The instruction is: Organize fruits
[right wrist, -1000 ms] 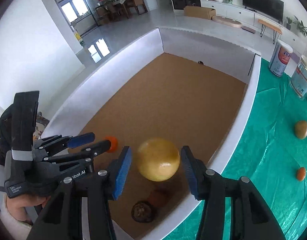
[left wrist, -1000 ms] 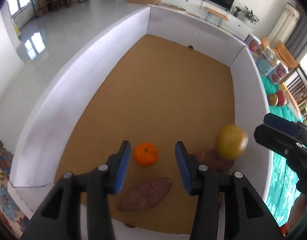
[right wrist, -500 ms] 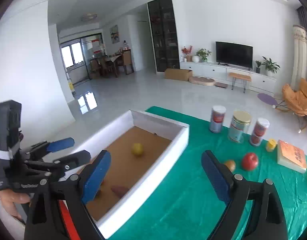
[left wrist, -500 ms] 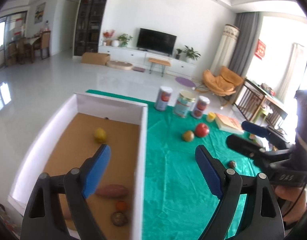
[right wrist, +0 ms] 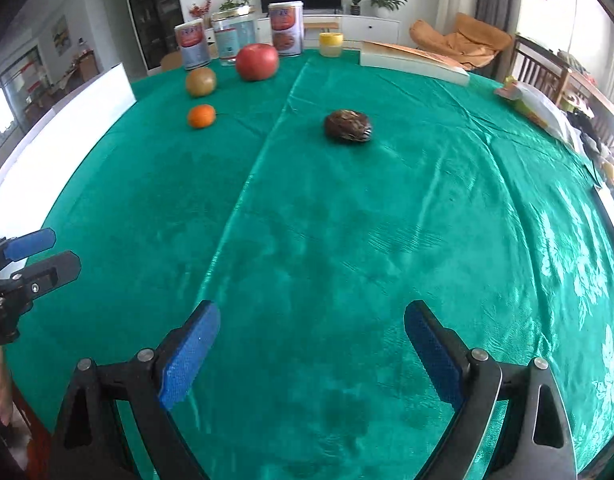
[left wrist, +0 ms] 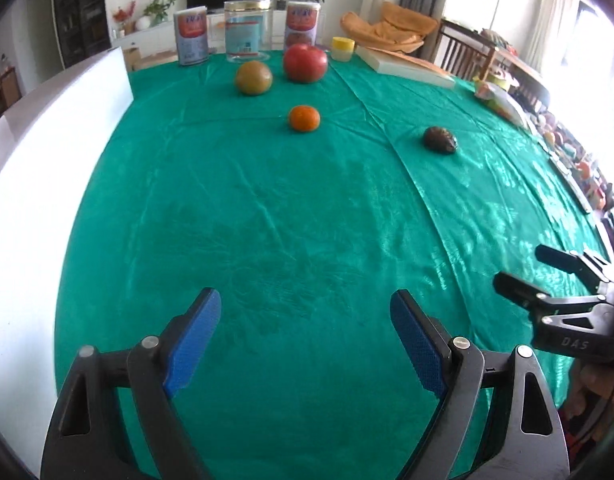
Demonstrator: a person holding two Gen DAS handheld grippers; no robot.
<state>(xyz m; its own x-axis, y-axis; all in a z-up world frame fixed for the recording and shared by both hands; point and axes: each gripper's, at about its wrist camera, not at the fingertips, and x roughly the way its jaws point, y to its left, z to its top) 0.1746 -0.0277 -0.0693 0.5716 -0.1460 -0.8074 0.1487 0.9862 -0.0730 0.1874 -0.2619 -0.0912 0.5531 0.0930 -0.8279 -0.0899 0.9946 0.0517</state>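
On the green tablecloth (left wrist: 307,220) lie a small orange (left wrist: 304,118), a brownish-green round fruit (left wrist: 253,77), a red apple (left wrist: 305,63) and a dark brown scaly fruit (left wrist: 440,140). In the right wrist view the same orange (right wrist: 201,115), round fruit (right wrist: 201,81), apple (right wrist: 257,61) and dark fruit (right wrist: 348,126) lie far ahead. My left gripper (left wrist: 305,340) is open and empty over bare cloth. Open too, with nothing between its blue pads, is my right gripper (right wrist: 311,348). The white box wall (left wrist: 47,152) stands at the left.
Two red-labelled tins (left wrist: 191,36) and a clear jar (left wrist: 247,30) stand at the table's far edge, with a small yellow cup (left wrist: 343,49) and a flat book (left wrist: 405,66) beside them. Chairs and clutter line the right side.
Both grippers swung from over the box to above the green cloth and opened wide. The yellow fruit between the right jaws was let go into the box, as was the orange under the left.
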